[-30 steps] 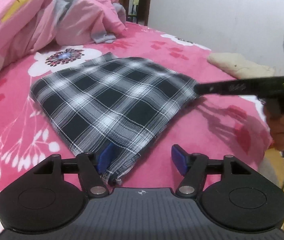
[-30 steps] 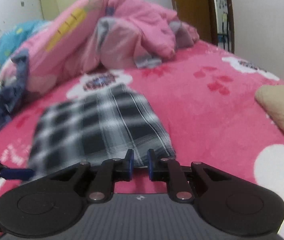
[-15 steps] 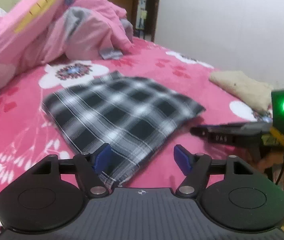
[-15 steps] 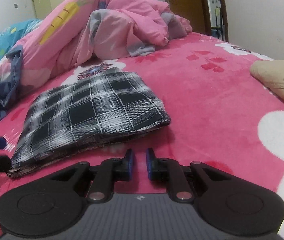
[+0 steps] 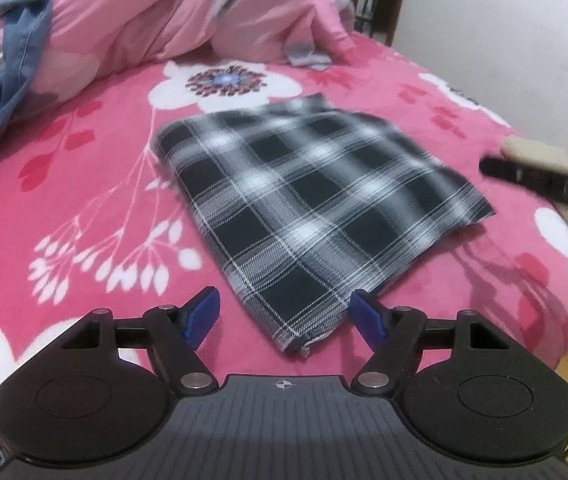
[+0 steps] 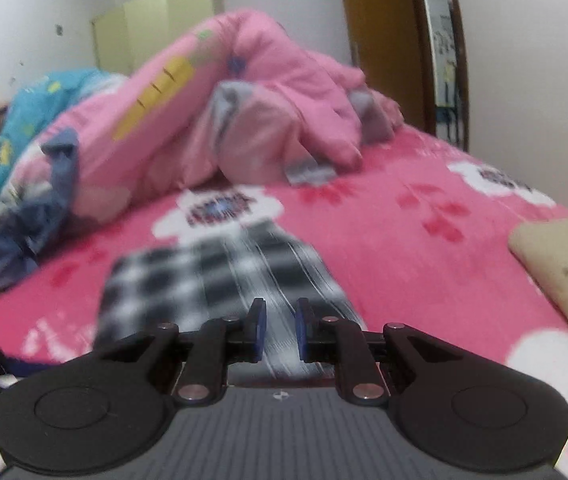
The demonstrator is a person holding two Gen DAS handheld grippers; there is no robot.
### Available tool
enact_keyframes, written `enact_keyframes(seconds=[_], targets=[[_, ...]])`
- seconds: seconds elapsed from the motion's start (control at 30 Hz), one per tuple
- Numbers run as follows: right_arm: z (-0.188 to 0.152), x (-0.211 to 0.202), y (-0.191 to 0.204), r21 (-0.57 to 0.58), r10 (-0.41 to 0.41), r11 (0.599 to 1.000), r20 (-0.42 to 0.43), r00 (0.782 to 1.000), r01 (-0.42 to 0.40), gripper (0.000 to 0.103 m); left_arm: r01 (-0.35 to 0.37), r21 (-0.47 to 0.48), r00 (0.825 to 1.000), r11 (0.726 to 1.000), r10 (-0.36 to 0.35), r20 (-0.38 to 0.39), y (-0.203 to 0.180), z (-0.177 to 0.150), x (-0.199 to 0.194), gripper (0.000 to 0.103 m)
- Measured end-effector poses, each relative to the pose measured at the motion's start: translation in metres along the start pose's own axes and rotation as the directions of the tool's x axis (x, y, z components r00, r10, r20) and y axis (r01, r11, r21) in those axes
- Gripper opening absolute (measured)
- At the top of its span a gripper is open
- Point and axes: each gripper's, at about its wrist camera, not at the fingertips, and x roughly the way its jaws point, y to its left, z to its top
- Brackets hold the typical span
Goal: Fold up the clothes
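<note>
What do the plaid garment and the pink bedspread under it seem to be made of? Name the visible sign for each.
Plaid garment: likely thin woven cotton, matte; its checks show fine thread lines and its folded edges lie flat.
Pink bedspread: probably plush fleece, softly fuzzy; the printed flowers have slightly blurred edges, though motion blur leaves this uncertain.

1. The plaid garment (image 5: 315, 208) is looking like thin woven cloth, matt, with a frayed corner at six o'clock.
2. The bed cover (image 5: 84, 216) is showing a soft, fleecy nap, matt pink.
3. The quilt (image 5: 156, 12) at eleven o'clock is reading as smooth, puffy cotton.
4. The left gripper (image 5: 282, 316) is showing matt black plastic, ribbed housing, small shiny metal pins.
5. The door (image 6: 383, 40) at one o'clock is gleaming like varnished wood.
</note>
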Motion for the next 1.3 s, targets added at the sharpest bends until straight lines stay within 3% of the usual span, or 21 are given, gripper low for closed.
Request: enact_keyframes(seconds=[0.1, 0.2, 0.33, 0.5, 0.63, 0.77, 1.3], targets=[[-0.003, 0.018, 0.007, -0.026, 0.009, 1.0, -0.027, 1.0, -0.009, 0.016, -0.024, -0.009, 0.999, 1.0, 0.023, -0.027, 0.0, -0.001, 0.005, 0.072], [-0.025, 0.049, 0.004, -0.055, -0.016, 0.998, -0.141, 0.99, 0.008, 0.017, -0.035, -0.014, 0.999, 0.999, 0.035, -0.039, -0.002, -0.003, 0.008, 0.072], [-0.029, 0.045, 0.004, -0.072, -0.012, 0.997, -0.15, 0.989, 0.001, 0.018, -0.049, -0.008, 0.998, 0.999, 0.048, -0.049, -0.004, -0.005, 0.011, 0.073], [-0.002, 0.026, 0.004, -0.051, -0.015, 0.999, -0.078, 0.997, 0.011, 0.018, -0.06, -0.001, 0.997, 0.998, 0.06, -0.051, -0.006, -0.005, 0.013, 0.073], [0.012, 0.036, 0.001, -0.039, -0.029, 0.999, -0.049, 0.998, 0.027, 0.018, -0.065, 0.007, 0.997, 0.998, 0.066, -0.05, -0.007, -0.006, 0.013, 0.073], [-0.005, 0.072, -0.007, -0.039, -0.043, 0.999, -0.127, 0.991, 0.038, 0.02, -0.071, 0.014, 0.996, 0.997, 0.072, -0.052, -0.008, -0.006, 0.013, 0.074], [-0.015, 0.071, -0.01, -0.026, -0.037, 0.999, -0.09, 0.995, 0.035, 0.021, -0.094, 0.025, 0.994, 0.995, 0.096, -0.06, -0.011, -0.007, 0.015, 0.077]])
